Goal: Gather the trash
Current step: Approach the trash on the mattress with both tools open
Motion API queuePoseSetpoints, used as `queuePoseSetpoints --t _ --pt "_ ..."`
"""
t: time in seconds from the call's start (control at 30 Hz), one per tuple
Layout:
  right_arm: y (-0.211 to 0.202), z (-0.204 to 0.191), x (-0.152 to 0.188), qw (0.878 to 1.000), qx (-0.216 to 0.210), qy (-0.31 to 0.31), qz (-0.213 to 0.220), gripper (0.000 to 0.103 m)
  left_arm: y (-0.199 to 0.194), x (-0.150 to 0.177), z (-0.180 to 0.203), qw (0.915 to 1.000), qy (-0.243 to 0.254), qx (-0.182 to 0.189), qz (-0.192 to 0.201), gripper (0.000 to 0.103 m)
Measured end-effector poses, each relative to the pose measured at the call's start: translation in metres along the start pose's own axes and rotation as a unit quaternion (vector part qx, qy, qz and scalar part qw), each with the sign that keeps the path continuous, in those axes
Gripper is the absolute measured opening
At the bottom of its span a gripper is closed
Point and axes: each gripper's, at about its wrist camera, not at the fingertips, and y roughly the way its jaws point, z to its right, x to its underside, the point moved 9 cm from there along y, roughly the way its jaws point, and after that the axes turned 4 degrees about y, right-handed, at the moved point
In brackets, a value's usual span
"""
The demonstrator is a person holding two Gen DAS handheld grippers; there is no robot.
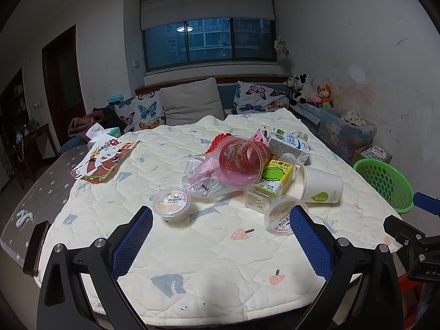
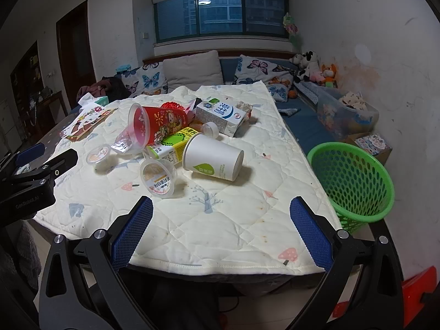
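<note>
On the left of the worktop (image 1: 192, 269) lies a cartoon-printed packet (image 1: 106, 162), then a small sealed pudding cup (image 1: 172, 203). Past it the main heap begins: a crumpled clear bag (image 1: 205, 177), a tipped red plastic cup (image 2: 154, 126), a yellow-green juice carton (image 2: 170, 144), a second pudding cup (image 2: 159, 177) on its side, a white milk carton (image 2: 220, 117) behind, and a white paper cup (image 2: 213, 159) lying over. Right of the worktop stands the green basket (image 2: 354, 181), apparently empty, though its bottom is not fully visible.

By that, collecting has not begun; every piece is left to move.

The left tool (image 1: 221, 229) hangs spread wide, holding nothing, as does the right tool (image 2: 221, 225).

A quilted cream cover printed with mushrooms and trees lies over the worktop. Behind are a sofa with butterfly cushions (image 1: 144, 111), a dark window (image 1: 209, 40) and soft toys (image 1: 302, 88) in the corner.
</note>
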Motion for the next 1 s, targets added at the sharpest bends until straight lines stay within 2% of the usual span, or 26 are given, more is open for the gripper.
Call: queuePoseSetpoints --t 0.63,1.0 --pt "0.010 0.000 -0.002 1.000 -0.004 -0.004 -0.003 0.099 0.002 0.001 -0.002 1.0000 -0.001 -0.001 -0.001 0.097" --pt "0.027 -0.006 -0.009 1.000 -0.016 -0.017 -0.011 0.099 0.025 0.001 -0.020 0.9998 -0.014 -0.005 -0.014 0.097"
